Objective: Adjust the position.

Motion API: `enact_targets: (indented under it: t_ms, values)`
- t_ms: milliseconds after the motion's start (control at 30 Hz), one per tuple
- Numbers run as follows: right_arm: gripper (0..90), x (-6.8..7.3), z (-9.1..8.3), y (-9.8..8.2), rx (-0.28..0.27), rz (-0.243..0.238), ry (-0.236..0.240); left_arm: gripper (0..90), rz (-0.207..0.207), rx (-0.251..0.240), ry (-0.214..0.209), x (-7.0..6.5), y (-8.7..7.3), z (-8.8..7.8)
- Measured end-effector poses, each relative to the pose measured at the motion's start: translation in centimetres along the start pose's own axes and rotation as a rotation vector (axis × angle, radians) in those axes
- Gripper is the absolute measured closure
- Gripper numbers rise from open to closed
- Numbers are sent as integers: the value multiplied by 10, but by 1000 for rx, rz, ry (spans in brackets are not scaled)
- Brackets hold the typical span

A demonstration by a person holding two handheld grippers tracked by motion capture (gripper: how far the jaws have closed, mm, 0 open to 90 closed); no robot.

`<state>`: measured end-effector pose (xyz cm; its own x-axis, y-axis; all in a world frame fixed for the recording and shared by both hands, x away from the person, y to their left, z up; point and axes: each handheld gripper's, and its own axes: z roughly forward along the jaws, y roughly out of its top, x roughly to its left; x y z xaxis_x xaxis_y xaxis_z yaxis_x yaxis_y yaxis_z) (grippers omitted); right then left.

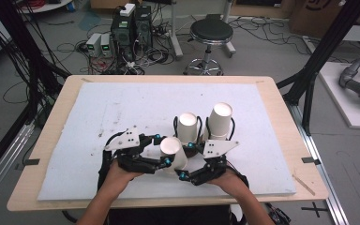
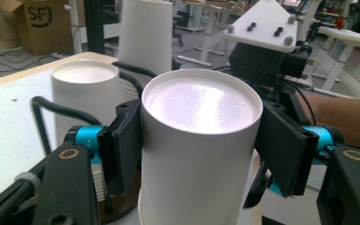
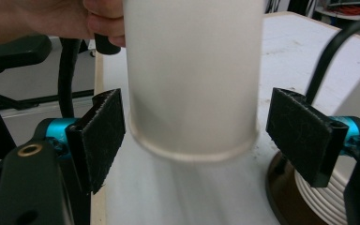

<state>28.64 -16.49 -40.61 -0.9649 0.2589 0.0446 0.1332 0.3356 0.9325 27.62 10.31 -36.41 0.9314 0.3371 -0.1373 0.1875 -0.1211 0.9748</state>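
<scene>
The left gripper [image 1: 165,150] is clamping an upside-down white paper cup [image 1: 173,152] near the front middle of the white foam board [image 1: 98,117], its black pads [image 2: 122,145] pressing flat against both sides of the cup's wall just under the closed base, which is facing up. In the left gripper view the cup [image 2: 199,140] is sitting square between the jaws, and its lower part appears to be going down over another cup rim below it, though how far is hard to tell. The right gripper [image 1: 193,165] is lying just right of the held cup, jaws spread wide; in the right gripper view the same cup [image 3: 192,79] is hanging between its pads [image 3: 101,136] with a clear gap on each side, its rolled rim blurred. Behind the held cup, two more inverted paper cups are standing in black wire holders: a shorter stack [image 1: 187,126] just behind it and a taller stack [image 1: 219,121] to the right of that. A dark round holder base [image 3: 286,197] with stacked cup rims in it is lying by the right gripper's outer jaw. The board is resting on a wooden table [image 1: 42,136], and a black stool [image 1: 211,33] is standing on the floor beyond it.
</scene>
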Motion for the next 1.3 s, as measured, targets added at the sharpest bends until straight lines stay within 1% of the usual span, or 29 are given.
enact_targets:
  t_ms: [67, 133, 200, 233, 267, 333, 433, 467, 533, 567, 633, 700, 733, 800, 867, 967, 1000, 1067, 1100, 1133, 1167, 1200, 1233, 1267, 1300]
  values:
    - [203, 0, 2, 0, -8, -1, 2, 347, 5, -1, -12, -1, 0, 3]
    - [203, 0, 6, 0, -26, 1, 21, 347, 4, -3, -21, -1, -1, 5]
    - [203, -2, 9, 1, -41, -3, 31, 347, -2, -10, -22, 1, -1, 5]
    - [204, -5, 11, 1, -49, 6, 37, 348, -6, -13, -22, 1, -1, 5]
    - [204, -5, 11, 1, -49, 6, 37, 348, -5, -10, -23, 2, -1, 5]
    - [245, -8, 11, 1, -46, 5, 52, 350, -9, -10, -21, 4, -1, 5]
    - [271, -9, 9, 1, -44, -4, 54, 351, -13, -8, -27, 6, -1, 4]
    - [297, -10, 8, 1, -35, -14, 57, 349, -11, -3, -29, 6, -1, 4]
    - [308, -10, 8, 1, -30, -15, 59, 347, -14, 9, -29, 7, -1, 4]
    - [321, -11, 7, 1, -21, -26, 54, 340, -15, 14, -30, 7, 0, 4]
    - [324, -10, 7, 2, -12, -33, 47, 335, -9, 17, -30, 8, 1, 2]
    - [325, -10, 3, 6, 15, -72, 29, 249, -17, -1, -38, 10, 4, 0]
    - [325, -10, 2, 8, 31, -93, 19, 222, -16, -4, -41, 11, 5, -1]
    - [325, -11, -1, 14, 61, -133, 5, 204, -3, 3, -47, 12, 8, -2]
    - [324, -12, -2, 15, 65, -134, 9, 201, 7, 23, -53, 12, 11, 0]
    - [325, -12, 0, 15, 69, -134, 13, 201, 18, 69, -57, 12, 12, 6]
    - [325, -12, 1, 15, 75, -141, 15, 201, 26, 89, -63, 12, 12, 9]
    - [325, -10, 2, 14, 87, -147, 32, 201, 21, 102, -72, 13, 10, 12]
    - [324, -9, 3, 14, 87, -150, 40, 247, 22, 114, -77, 13, 10, 14]
    - [324, -9, 3, 14, 87, -150, 40, 247, 25, 120, -96, 13, 9, 15]
    - [304, -9, 4, 13, 87, -134, 44, 335, 25, 119, -115, 13, 8, 16]
    - [304, -9, 4, 13, 87, -134, 44, 335, 34, 115, -112, 13, 8, 17]
    - [290, -9, 4, 12, 86, -124, 44, 338, 26, 111, -119, 14, 7, 17]
    - [273, -9, 4, 10, 74, -107, 47, 338, 22, 102, -124, 15, 6, 17]
    - [252, -9, 3, 10, 69, -103, 47, 338, 18, 97, -130, 15, 6, 16]
